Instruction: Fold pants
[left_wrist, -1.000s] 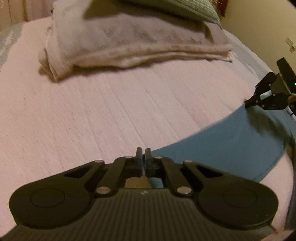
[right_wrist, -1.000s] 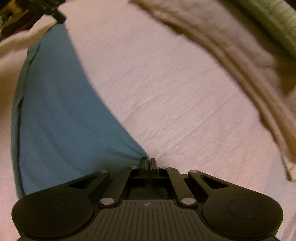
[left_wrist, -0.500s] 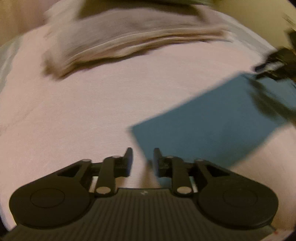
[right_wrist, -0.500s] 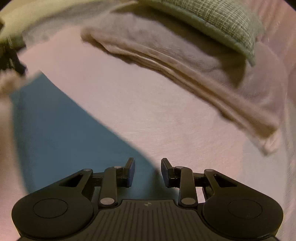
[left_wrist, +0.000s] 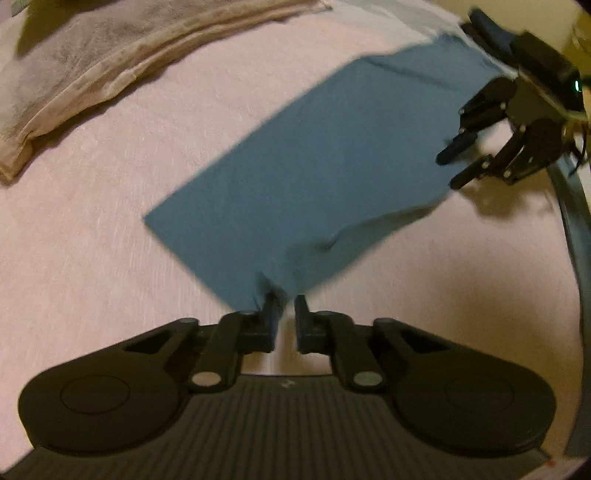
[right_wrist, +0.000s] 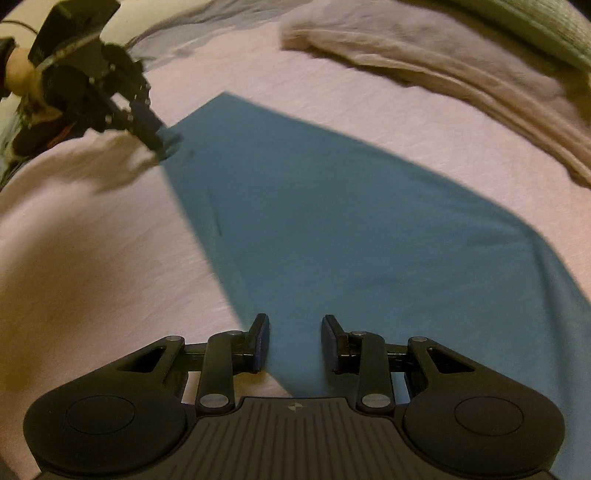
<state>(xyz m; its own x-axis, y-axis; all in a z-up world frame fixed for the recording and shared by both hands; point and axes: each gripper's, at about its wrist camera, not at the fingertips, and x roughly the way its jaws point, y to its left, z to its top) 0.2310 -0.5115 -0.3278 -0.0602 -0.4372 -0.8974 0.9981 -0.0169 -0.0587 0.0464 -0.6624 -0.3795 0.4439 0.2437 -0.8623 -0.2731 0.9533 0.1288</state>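
Note:
The blue pants (left_wrist: 332, 166) lie flat on the pink bed sheet (left_wrist: 92, 229) as a long folded strip. My left gripper (left_wrist: 286, 301) is at their near corner, jaws closed to a narrow gap, and the cloth puckers up at its fingertips. The right wrist view shows the same gripper (right_wrist: 166, 146) pinching that corner of the pants (right_wrist: 351, 221). My right gripper (right_wrist: 293, 325) hangs open just over the other end, blue cloth showing between its fingers without being pressed. From the left wrist view it (left_wrist: 446, 171) hovers at the strip's far edge.
A folded beige blanket (left_wrist: 92, 62) lies across the head of the bed, with a green pillow (right_wrist: 535, 26) on top of it. Pink sheet (right_wrist: 92, 240) surrounds the pants. A wall rises past the bed's edge.
Both grippers let go of the pants' edge and opened. The left one shifted along the cloth and closed again on a corner. The right one swung over the pants and stays open.

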